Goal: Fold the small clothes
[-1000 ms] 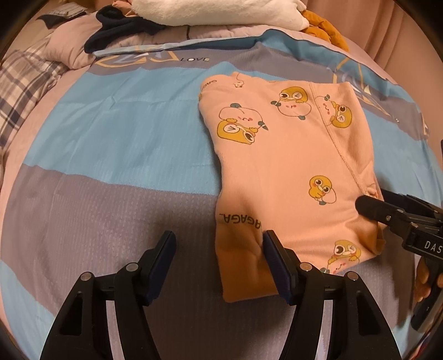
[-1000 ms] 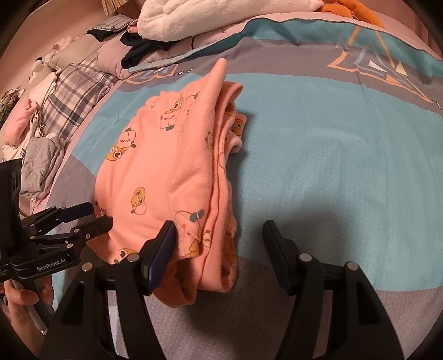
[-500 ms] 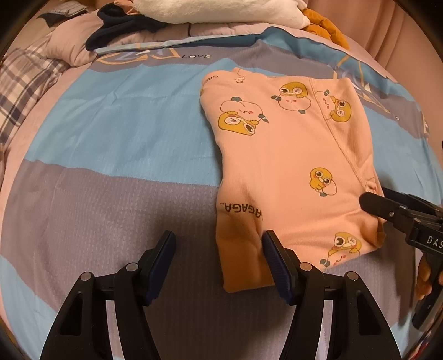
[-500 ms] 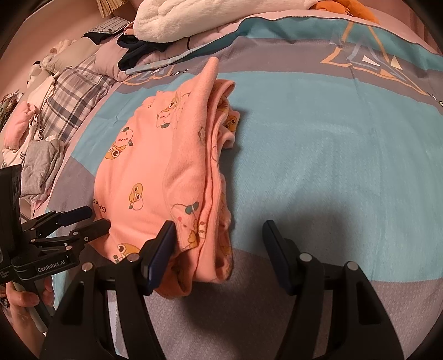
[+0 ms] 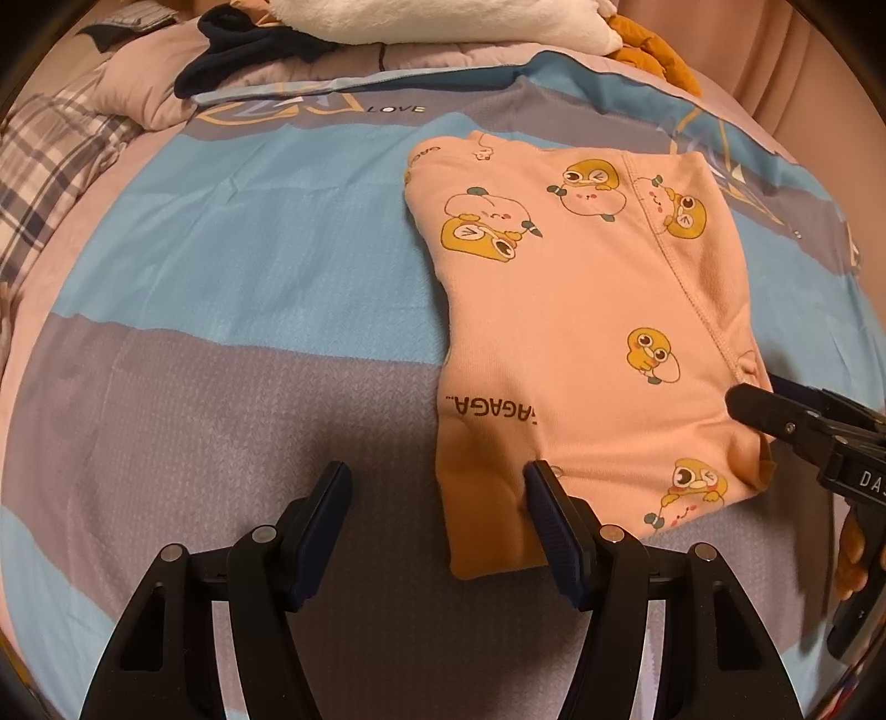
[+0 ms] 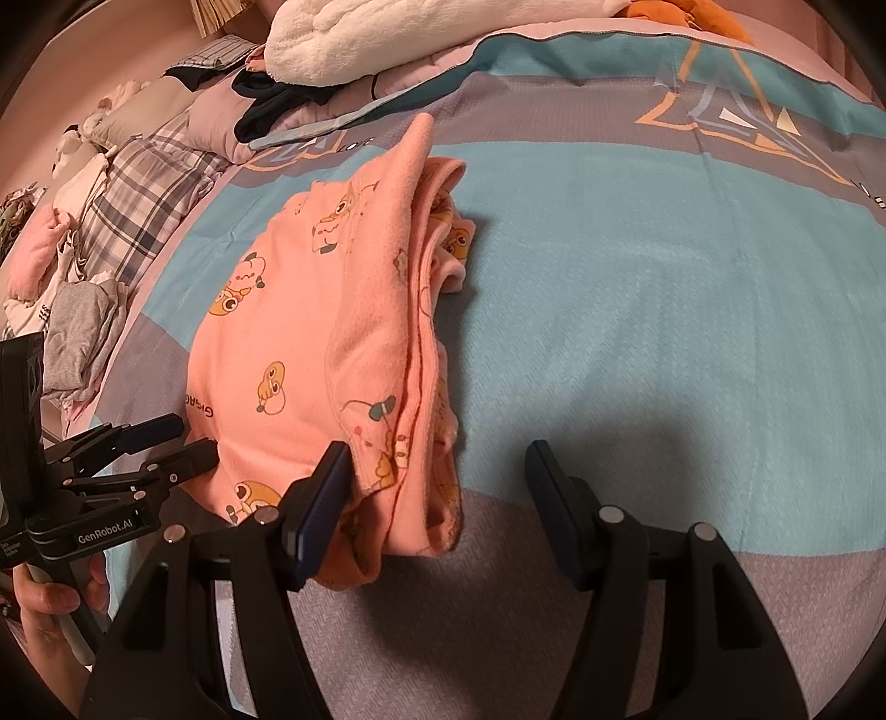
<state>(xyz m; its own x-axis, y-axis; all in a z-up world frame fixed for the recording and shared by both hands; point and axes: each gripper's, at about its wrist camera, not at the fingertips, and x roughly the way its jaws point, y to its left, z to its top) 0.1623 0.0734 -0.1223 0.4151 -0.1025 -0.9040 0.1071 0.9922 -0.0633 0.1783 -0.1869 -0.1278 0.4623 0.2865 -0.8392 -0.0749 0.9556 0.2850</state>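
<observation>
On the striped bed the pink garment lies nearly folded, my left claw and right claw both open at its near edge, so next I think I must pinch that edge.

White fleece blanket and plaid quilt crowd the bedspread.

The left gripper has its jaws spread wide. The right gripper gapes equally, both held low.

A bed with blue-grey striped cover under warm dim light, pillows behind.
</observation>
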